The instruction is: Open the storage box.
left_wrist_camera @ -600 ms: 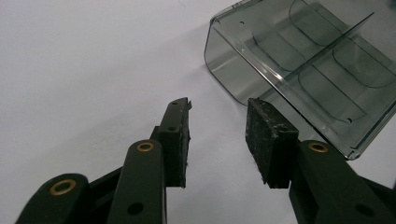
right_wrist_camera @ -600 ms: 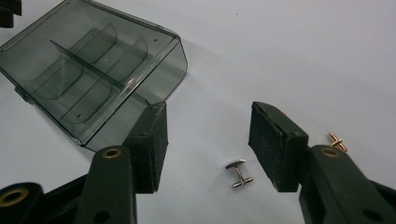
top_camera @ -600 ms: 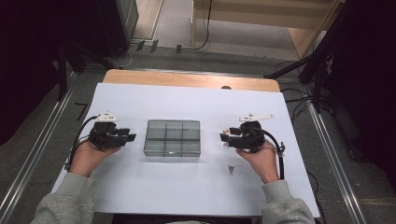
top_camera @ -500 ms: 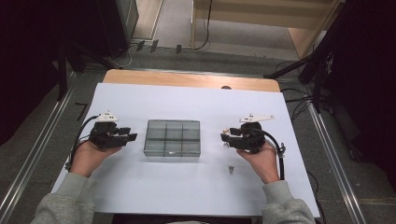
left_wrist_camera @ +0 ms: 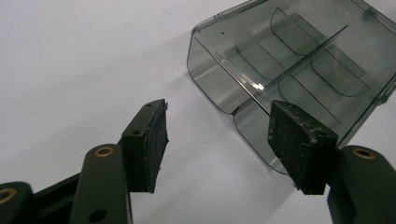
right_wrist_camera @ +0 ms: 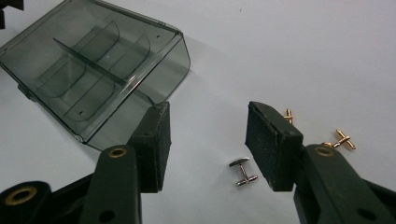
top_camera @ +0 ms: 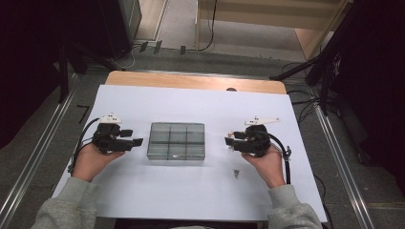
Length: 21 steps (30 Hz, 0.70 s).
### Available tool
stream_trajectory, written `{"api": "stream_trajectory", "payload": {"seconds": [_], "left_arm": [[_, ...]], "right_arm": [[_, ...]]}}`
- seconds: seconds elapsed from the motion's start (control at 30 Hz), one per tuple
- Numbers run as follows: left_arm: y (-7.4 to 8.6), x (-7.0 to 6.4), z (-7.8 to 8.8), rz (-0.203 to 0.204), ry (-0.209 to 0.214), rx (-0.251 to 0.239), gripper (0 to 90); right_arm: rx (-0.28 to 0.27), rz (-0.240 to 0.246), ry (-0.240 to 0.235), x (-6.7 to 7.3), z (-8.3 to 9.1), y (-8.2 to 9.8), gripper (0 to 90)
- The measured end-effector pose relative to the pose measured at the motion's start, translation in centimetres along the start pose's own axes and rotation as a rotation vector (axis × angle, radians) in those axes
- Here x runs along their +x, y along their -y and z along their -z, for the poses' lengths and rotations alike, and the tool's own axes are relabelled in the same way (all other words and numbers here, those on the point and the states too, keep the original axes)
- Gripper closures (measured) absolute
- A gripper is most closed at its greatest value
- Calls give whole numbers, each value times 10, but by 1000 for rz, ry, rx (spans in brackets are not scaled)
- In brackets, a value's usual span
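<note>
High view matches the earlier frame: nothing has shifted. My left claw and right claw, both half open and empty, flank the divided box mid-counter, its long axis running nine to three. Cufflinks lie at five o'clock of it.

The person is wearing grey sleeves, gripping black grippers, left gripper and right gripper, with brass-coloured screws and trailing black cables.
</note>
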<state>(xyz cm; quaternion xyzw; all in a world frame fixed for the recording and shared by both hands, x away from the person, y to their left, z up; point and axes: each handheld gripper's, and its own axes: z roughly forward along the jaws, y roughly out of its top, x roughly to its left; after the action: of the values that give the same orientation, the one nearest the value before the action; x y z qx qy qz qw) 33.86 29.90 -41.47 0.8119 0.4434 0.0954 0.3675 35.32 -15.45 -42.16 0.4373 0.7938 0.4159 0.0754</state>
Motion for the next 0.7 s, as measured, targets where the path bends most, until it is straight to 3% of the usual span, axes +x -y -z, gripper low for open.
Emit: {"api": "stream_trajectory", "payload": {"seconds": [0.13, 0.27, 0.4, 0.53, 0.7], "left_arm": [[-1, -2, 0, 21, 17, 32, 363], [-1, -3, 0, 16, 24, 23, 365], [-2, -4, 0, 22, 26, 23, 424], [-2, -6, 0, 10, 25, 12, 423], [-5, -7, 1, 22, 45, 32, 442]], "right_arm": [[8, 7, -1, 2, -4, 0, 521], [-3, 13, -1, 4, -5, 0, 520], [-2, 47, -1, 5, -8, 0, 502], [5, 45, -3, 4, -9, 0, 507], [8, 53, -5, 6, -11, 0, 507]]}}
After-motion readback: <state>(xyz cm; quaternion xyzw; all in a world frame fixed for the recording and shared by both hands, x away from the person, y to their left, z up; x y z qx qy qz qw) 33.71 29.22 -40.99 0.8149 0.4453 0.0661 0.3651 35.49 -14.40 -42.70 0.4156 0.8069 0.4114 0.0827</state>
